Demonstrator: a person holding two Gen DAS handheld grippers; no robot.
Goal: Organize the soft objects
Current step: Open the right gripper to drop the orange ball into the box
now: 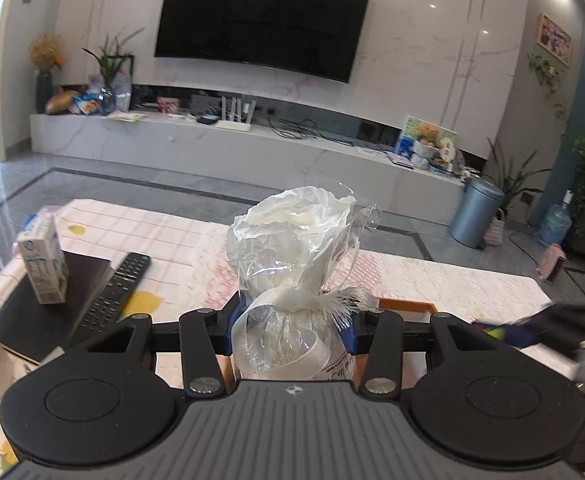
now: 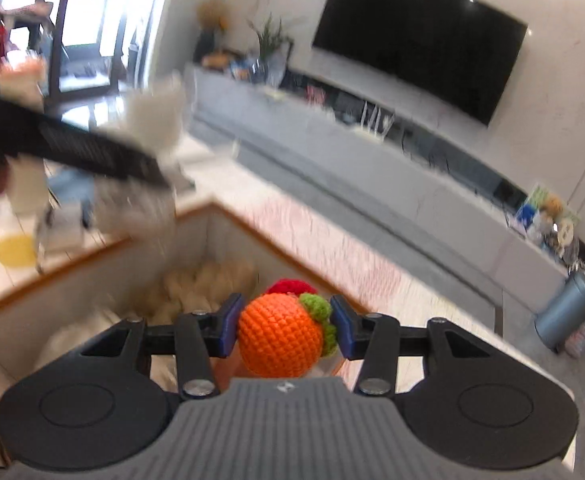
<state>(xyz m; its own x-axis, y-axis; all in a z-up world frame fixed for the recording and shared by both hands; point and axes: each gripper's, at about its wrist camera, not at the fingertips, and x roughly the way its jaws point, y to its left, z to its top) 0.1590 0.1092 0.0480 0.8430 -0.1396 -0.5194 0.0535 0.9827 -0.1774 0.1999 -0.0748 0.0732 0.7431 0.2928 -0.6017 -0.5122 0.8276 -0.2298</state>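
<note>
Left gripper (image 1: 290, 326): wrapped bundle (image 1: 292, 256) is clamped, frame centre.
Right gripper (image 2: 284, 330): orange ball (image 2: 278, 336) is pinched, above bin (image 2: 104, 256).

Orange crochet ball (image 2: 278, 336) green-leafed, white ribboned clear bag (image 1: 296, 264)

A crinkled clear cellophane bundle tied with white ribbon (image 1: 292, 280) stands upright at twelve o'clock; an orange crocheted ball with green leaves (image 2: 280, 336) hangs above the white wood-rimmed bin (image 2: 228, 216).
</note>
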